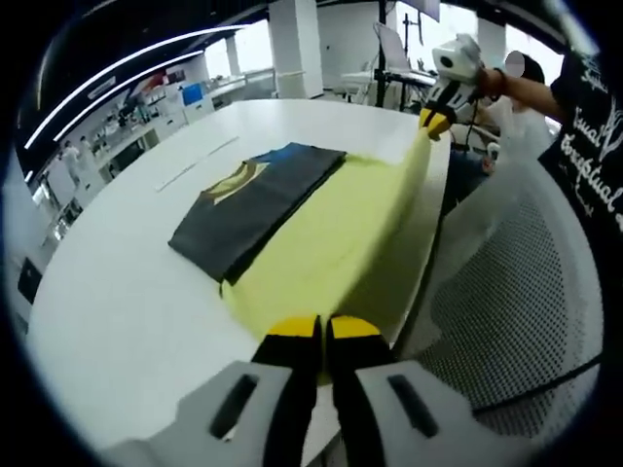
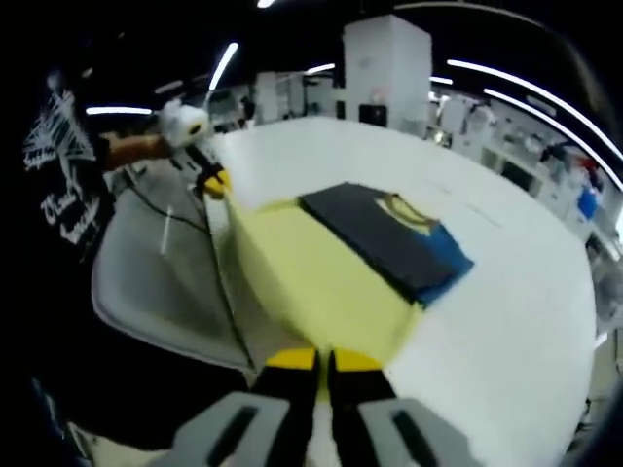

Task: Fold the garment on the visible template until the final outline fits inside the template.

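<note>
Garment [image 1: 261, 199], dark and folded, lies on the yellow template [image 1: 331, 243] ahead of both grippers. Left gripper [image 1: 321, 336] and right gripper [image 2: 322, 362] each pinch the template's near edge, lifting it off the white table [image 1: 127, 302].

Bright ceiling light strips [image 1: 117, 73] and daylight from rear windows [image 1: 448, 19] wash the white table [image 1: 127, 292] almost shadowless in the left gripper view. The right gripper view is softer and darker at its left. Both frames are blurred, with straight lines bowing near the edges.
</note>
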